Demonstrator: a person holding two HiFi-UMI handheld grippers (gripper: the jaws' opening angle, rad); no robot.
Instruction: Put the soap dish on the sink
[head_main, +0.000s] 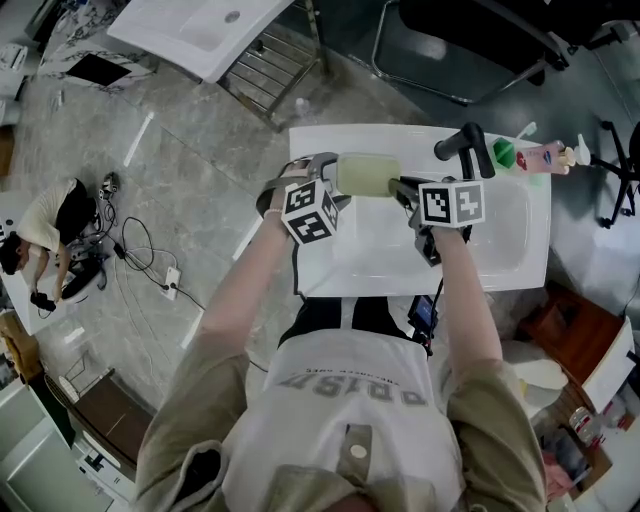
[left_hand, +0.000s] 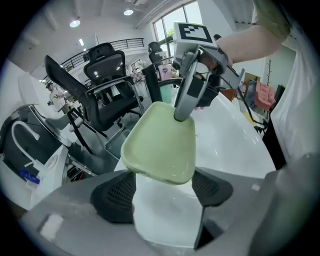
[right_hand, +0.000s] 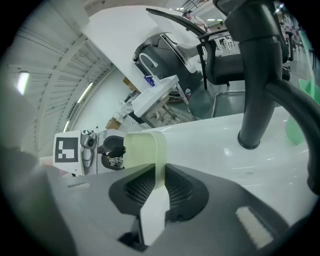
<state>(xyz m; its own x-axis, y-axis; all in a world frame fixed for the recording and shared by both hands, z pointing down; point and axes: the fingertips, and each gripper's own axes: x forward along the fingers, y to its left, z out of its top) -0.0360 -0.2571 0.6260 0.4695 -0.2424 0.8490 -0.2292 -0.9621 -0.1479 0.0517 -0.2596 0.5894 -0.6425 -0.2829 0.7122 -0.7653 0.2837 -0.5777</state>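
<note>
A pale green soap dish (head_main: 368, 175) hangs between my two grippers above the back left part of the white sink (head_main: 505, 250). My left gripper (head_main: 335, 187) holds its left end; in the left gripper view the dish (left_hand: 160, 142) sits between both black pads, tilted up away from me. My right gripper (head_main: 402, 190) is shut on the right rim, and in the right gripper view the thin edge of the dish (right_hand: 144, 149) is pinched between the pads. The left gripper (right_hand: 95, 150) shows behind it. A black faucet (head_main: 470, 145) stands just right of the dish.
Behind the faucet (right_hand: 255, 75), on the sink's back edge, stand a green item (head_main: 503, 152) and a pink bottle (head_main: 542, 157). A black office chair (head_main: 480, 40) is beyond the sink. Another white basin on a rack (head_main: 200, 30) stands at upper left. A person (head_main: 50, 235) crouches by cables on the floor.
</note>
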